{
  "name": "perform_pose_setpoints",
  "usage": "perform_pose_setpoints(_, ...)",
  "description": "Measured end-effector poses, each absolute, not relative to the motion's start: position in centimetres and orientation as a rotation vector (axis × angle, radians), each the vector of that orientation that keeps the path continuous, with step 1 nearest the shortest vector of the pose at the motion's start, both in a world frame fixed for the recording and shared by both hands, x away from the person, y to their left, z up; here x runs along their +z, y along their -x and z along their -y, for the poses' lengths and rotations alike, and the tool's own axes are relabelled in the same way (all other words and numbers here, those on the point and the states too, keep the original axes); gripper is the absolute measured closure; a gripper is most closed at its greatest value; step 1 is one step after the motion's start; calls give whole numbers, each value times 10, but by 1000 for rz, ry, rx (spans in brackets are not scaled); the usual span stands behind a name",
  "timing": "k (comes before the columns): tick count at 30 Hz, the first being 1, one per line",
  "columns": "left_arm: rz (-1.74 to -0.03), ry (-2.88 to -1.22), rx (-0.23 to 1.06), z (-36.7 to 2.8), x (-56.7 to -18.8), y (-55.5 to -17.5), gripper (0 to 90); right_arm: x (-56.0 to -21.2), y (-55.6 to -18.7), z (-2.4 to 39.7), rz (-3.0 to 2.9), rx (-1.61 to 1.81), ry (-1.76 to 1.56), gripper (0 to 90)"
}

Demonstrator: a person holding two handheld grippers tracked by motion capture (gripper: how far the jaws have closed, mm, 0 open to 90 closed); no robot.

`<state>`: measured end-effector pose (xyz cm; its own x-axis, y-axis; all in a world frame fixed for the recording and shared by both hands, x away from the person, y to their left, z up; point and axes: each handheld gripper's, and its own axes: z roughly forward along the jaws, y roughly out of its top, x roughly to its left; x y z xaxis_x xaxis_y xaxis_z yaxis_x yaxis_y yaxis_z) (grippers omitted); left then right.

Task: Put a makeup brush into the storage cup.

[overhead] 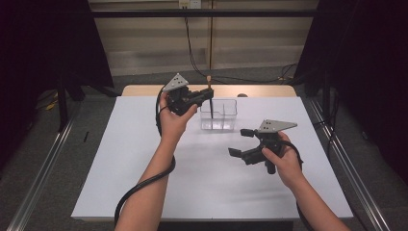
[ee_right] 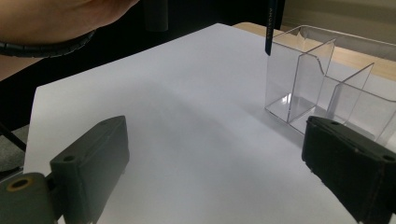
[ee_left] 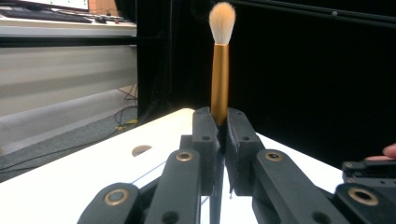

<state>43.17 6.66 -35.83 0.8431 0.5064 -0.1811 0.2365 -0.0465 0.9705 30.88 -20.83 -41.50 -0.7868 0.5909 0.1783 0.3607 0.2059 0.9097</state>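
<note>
Right gripper [overhead: 243,142] wide open, empty, near clear divided organizer [overhead: 219,114]; left gripper [overhead: 208,93] clamped on upright makeup brush [ee_left: 220,70] above it.

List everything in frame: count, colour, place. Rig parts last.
Makeup brush with gold ferrule, pale bristles and dark handle: 1, held upright, bristles up, in the left gripper, handle tip just above the organiser's left end.
Clear plastic divided organiser: 1, transparent, far middle of the white sheet, nothing visible inside.
White sheet: 1, covers most of the tabletop.
Wooden table: 1, light brown, edge showing beyond the sheet.
Black curtains: dark, both sides.
Metal floor rails: 2, grey, left and right of the table.
Left gripper: 1, black, shut on the brush, raised beside the organiser.
Right gripper: 1, black, jaws open, holding nothing, above the sheet, right of centre.
</note>
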Motion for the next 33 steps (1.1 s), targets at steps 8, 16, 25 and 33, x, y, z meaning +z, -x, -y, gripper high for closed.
perform_pose_setpoints(8, -600, -1631, 282, -65, -353, -438, 837, -416, -308, 211, -2266, 1617, -913, 71)
perform_pose_setpoints(16, -628, -1632, 320, -66, -354, -444, 836, -417, -308, 211, -2268, 1618, -913, 71)
perform_pose_setpoints(25, -653, -1626, 346, -67, -358, -450, 836, -417, -308, 211, -2270, 1621, -912, 71)
perform_pose_setpoints(33, -661, -1626, 352, -65, -359, -453, 836, -417, -307, 212, -2271, 1625, -912, 71)
